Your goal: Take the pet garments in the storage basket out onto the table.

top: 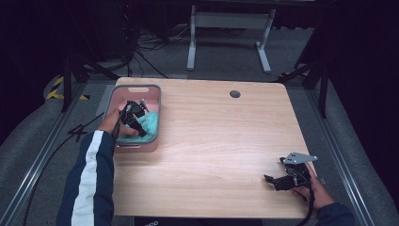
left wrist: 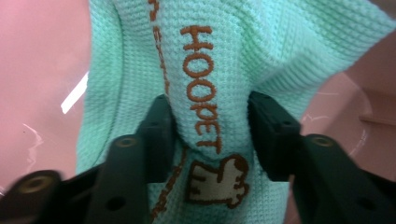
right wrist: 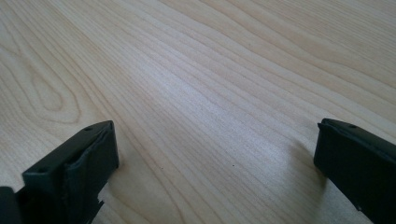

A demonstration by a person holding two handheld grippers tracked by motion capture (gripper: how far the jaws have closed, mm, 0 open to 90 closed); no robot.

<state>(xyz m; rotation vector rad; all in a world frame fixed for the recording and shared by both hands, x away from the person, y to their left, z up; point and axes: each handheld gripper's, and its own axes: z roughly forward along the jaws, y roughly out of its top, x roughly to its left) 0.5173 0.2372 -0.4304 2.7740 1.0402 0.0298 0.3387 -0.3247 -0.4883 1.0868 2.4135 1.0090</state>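
The left gripper (top: pixel 133 117) is down inside the pink basket (top: pixel 153 94), which sits at about nine o'clock on the table (top: pixel 221 141), near the far left corner. A mint green cloth (left wrist: pixel 261 51) lies in the basket, and the gripper is pinching a raised fold of it. In the left gripper view the two black jaws press on the fold from both sides, and the knit bunches up between them. The fold runs straight away from the gripper, toward twelve o'clock in that view, so a pull straight up should lift the cloth out.

Orange letters run along the fold and read "HOOPET" (left wrist: pixel 201 88). Below them is a small patch (left wrist: pixel 217 182) that looks like a paw or a little animal, though it is hard to be sure this close. More orange writing sits along the left edge of the fold, too squashed to read.

The right gripper (top: pixel 277 180) rests far off at about four o'clock on the table, with its jaws spread wide over bare wood and nothing between them. The left hand (top: pixel 112 123) is much nearer the cloth.
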